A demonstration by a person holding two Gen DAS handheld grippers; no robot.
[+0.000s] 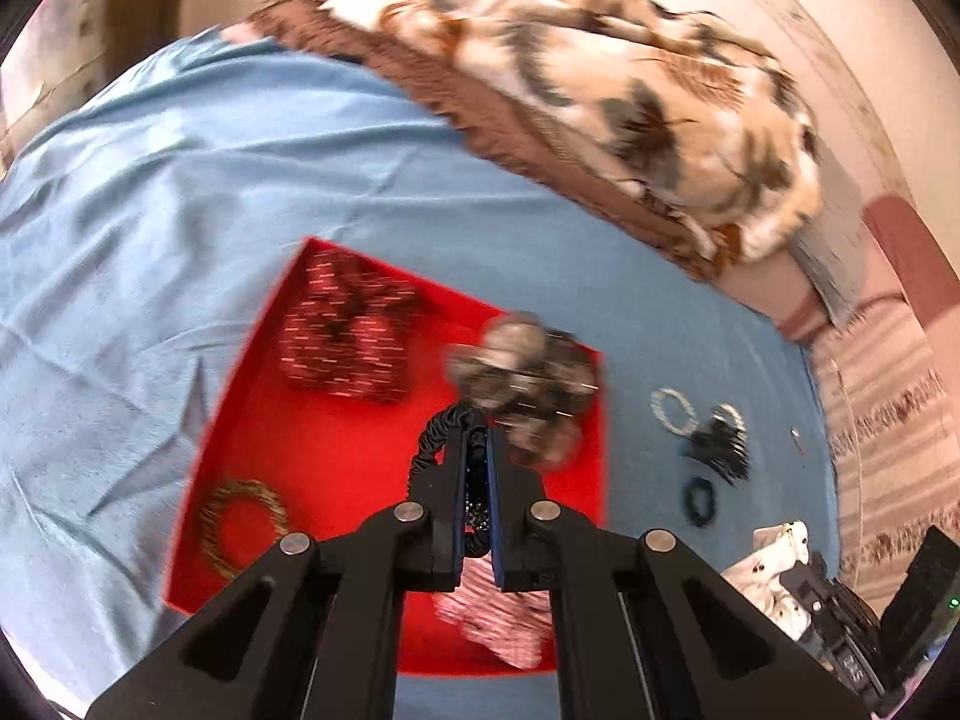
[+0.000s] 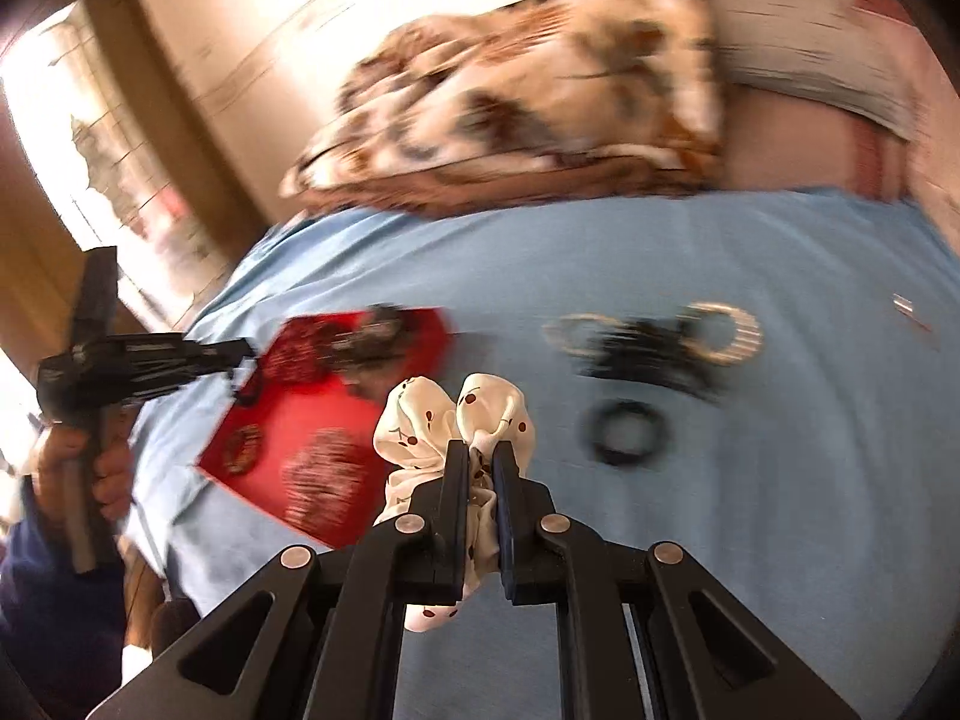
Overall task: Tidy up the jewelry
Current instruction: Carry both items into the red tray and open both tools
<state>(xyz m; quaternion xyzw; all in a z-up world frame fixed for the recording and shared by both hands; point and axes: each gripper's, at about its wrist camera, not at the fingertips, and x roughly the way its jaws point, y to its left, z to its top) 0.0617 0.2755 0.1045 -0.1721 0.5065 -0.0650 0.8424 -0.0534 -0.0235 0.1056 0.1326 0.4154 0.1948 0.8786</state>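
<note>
jewelry and hair pieces are split between a red tray (image 1: 360,468) and the blue sheet (image 1: 120,240) it sits on. my left gripper (image 1: 478,438) is clamped narrow on a black scrunchie (image 1: 447,429), which i see dangling above the tray's middle. inside the tray i see a dark red sparkly scrunchie (image 1: 345,339), a grey patterned one (image 1: 522,378) at the far right edge, a gold-brown ring-shaped band (image 1: 240,525) near the left corner, and a pink-and-white scrunchie (image 1: 498,618) half hidden under my fingers. my right gripper (image 2: 480,450) is pinched tight on a white scrunchie with red cherries (image 2: 432,420), held over the sheet just right of the tray. on the bare sheet to the right lie two pale beaded bracelets (image 2: 729,333), a black claw clip (image 2: 648,354), blurred so i'm only fairly sure, and a small black hair tie (image 2: 624,432). a patterned blanket (image 1: 600,78) is heaped at the far side.
</note>
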